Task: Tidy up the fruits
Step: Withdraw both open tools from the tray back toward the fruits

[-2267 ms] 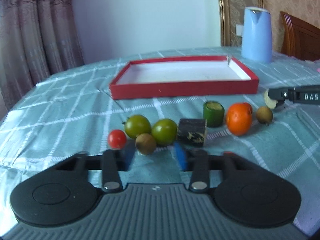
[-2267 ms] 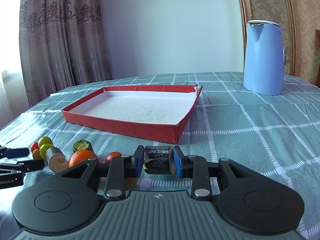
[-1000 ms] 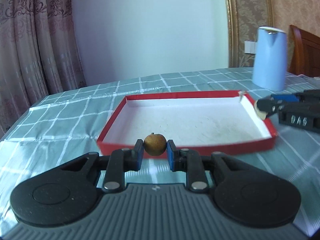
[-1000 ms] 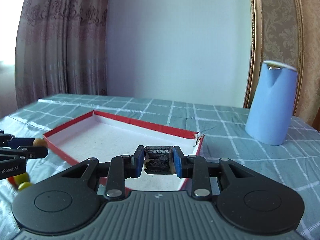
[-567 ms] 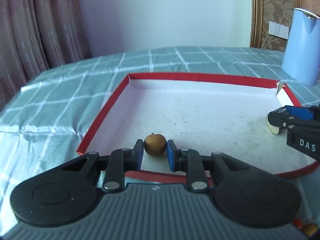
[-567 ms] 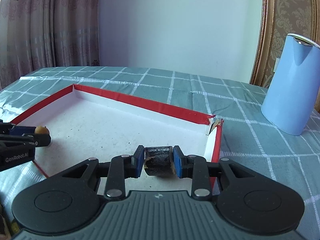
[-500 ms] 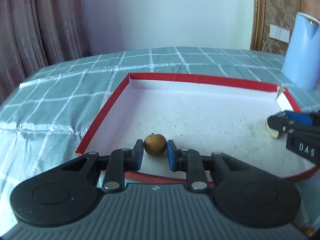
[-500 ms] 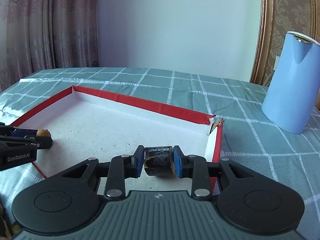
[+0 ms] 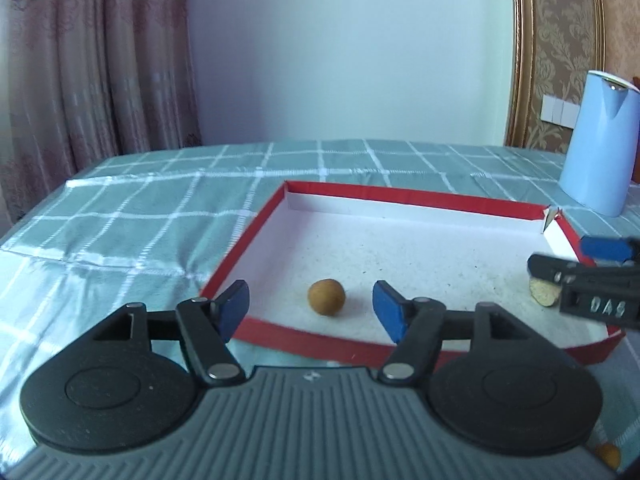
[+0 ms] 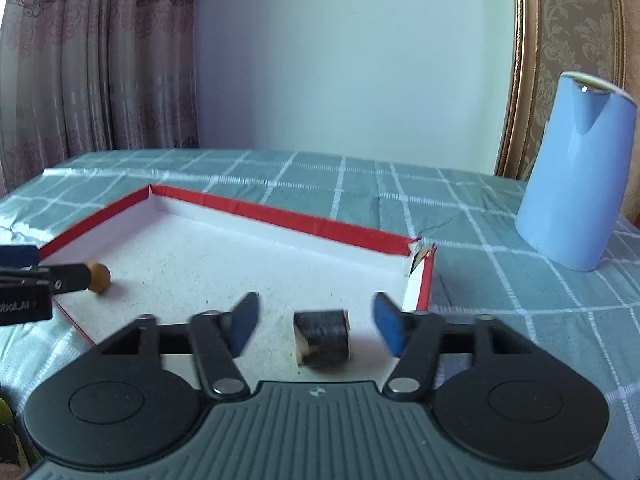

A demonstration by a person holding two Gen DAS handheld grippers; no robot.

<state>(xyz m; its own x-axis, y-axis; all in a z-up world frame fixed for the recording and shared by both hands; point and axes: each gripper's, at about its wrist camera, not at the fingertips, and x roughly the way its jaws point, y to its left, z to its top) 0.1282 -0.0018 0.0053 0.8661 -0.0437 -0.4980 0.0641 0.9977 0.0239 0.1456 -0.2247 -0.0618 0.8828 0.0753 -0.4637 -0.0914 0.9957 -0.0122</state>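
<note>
Releasing is the step I judge to be in hand, and both pieces look already let go. My left gripper (image 9: 311,307) has its jaws spread wide, and the small brown fruit (image 9: 326,296) sits between them without touching either pad, on the white floor of the red tray (image 9: 248,236), near the front wall. My right gripper (image 10: 315,325) is also wide open; the dark cut piece (image 10: 322,337) lies between its fingers on the tray floor, close to the right wall (image 10: 421,285).

To do this well, I would lift each gripper straight up first, so no pad pushes a piece. The round fruit may roll easily, I think.

For room: the middle and back of the tray are free. The torn corner (image 10: 418,258) and the blue kettle (image 10: 576,176) on the desk (image 10: 500,248) stand to the right, apart from my path.
</note>
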